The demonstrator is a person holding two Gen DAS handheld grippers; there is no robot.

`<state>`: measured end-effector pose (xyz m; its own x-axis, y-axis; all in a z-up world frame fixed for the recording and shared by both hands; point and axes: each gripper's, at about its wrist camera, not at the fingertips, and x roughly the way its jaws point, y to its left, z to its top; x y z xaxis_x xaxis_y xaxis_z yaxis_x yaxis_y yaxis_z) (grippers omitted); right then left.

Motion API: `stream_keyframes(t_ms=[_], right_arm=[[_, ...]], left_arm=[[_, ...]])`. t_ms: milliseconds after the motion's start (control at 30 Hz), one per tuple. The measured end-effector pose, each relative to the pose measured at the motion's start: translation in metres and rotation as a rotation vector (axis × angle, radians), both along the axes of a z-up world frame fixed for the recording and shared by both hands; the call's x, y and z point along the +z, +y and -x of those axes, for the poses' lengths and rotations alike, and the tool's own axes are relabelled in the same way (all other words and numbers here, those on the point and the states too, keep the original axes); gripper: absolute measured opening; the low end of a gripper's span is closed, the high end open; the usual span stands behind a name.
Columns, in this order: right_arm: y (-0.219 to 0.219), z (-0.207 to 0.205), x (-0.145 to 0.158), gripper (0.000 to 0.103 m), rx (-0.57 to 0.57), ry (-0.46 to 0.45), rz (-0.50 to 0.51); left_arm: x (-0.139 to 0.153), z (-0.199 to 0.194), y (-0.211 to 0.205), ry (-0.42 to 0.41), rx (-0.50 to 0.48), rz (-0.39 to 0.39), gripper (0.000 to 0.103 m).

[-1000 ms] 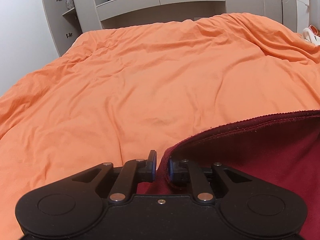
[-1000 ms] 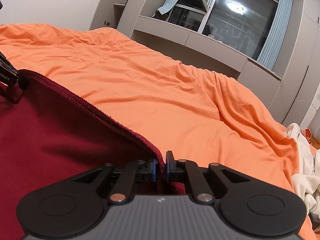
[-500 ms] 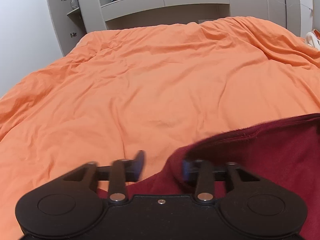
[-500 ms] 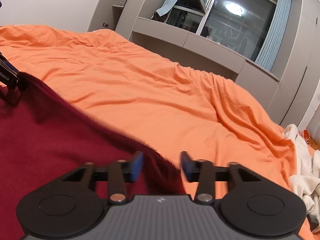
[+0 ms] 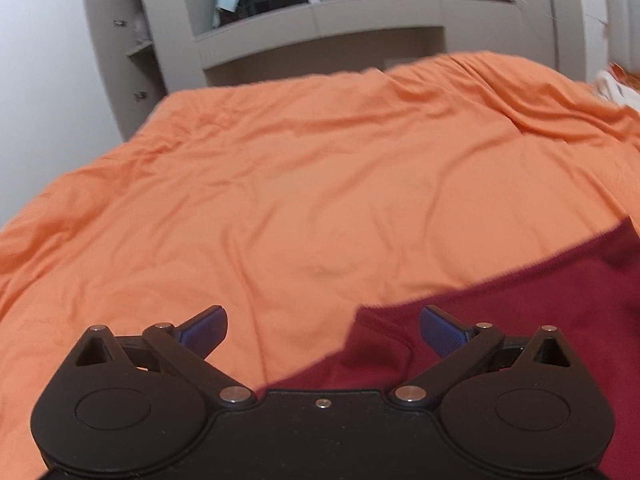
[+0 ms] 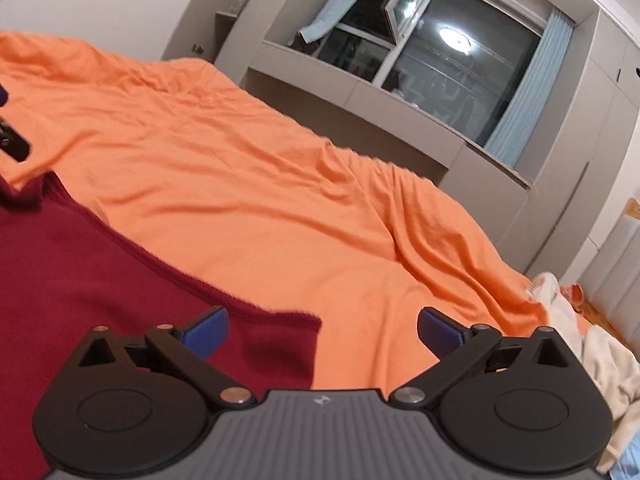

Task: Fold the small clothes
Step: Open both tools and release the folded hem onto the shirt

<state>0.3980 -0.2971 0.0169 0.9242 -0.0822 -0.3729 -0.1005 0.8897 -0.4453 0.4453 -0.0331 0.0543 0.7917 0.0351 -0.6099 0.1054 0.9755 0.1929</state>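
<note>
A dark red garment [image 5: 520, 312] lies flat on the orange bedspread [image 5: 320, 184]. In the left wrist view its near left corner lies below my left gripper [image 5: 322, 330], whose jaws are opening wide, with the blue pads clear of the cloth. In the right wrist view the same garment [image 6: 100, 280] fills the lower left, and its right corner lies under my right gripper [image 6: 322, 330]. That gripper's jaws are opening too, and nothing is pinched between its blue pads. Part of the left gripper [image 6: 12, 140] shows at the left edge there.
The orange bedspread [image 6: 300, 200] stretches far ahead to grey built-in cabinets [image 5: 320, 28] and a dark window [image 6: 460, 60]. A heap of cream and white clothes [image 6: 592, 344] lies off the bed's right side.
Both grippers went from shut on the red garment's top edge to wide open. The raised edge has dropped and now lies flat on the bedspread.
</note>
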Motion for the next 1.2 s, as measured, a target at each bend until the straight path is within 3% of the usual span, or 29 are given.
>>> stream_keyframes(t_ms=[133,233,333,500,700,867,1033,1133,1200], right_arm=[[-0.011,-0.009,-0.018,0.103,-0.041,0.077,-0.009],[-0.018,-0.013,-0.025,0.103,-0.066,0.101,-0.027],[-0.024,-0.016,-0.029,0.103,-0.099,0.112,-0.039],[-0.034,-0.020,-0.031,0.103,-0.173,0.116,-0.036],[-0.051,-0.023,-0.032,0.103,-0.244,0.130,-0.065],[-0.060,-0.027,-0.034,0.103,-0.285,0.151,-0.059],[-0.064,-0.016,-0.016,0.103,-0.276,0.113,-0.102],[-0.068,-0.006,-0.006,0.103,-0.268,0.096,-0.154],[-0.070,0.002,-0.001,0.103,-0.252,0.101,-0.194]], left_arm=[[-0.022,-0.004,-0.001,0.124,-0.111,-0.017,0.102],[-0.031,-0.003,-0.003,0.158,-0.162,-0.046,0.102],[-0.036,-0.009,0.001,0.164,-0.084,-0.116,0.102],[-0.028,-0.018,0.020,0.072,0.118,-0.206,0.102],[-0.025,-0.026,0.053,0.055,0.274,-0.155,0.102],[-0.032,-0.029,0.066,0.091,0.304,-0.119,0.102],[-0.015,-0.020,0.070,0.022,0.338,-0.063,0.102],[-0.002,-0.011,0.068,-0.024,0.284,0.021,0.102],[-0.002,-0.009,0.061,-0.010,0.223,0.053,0.102]])
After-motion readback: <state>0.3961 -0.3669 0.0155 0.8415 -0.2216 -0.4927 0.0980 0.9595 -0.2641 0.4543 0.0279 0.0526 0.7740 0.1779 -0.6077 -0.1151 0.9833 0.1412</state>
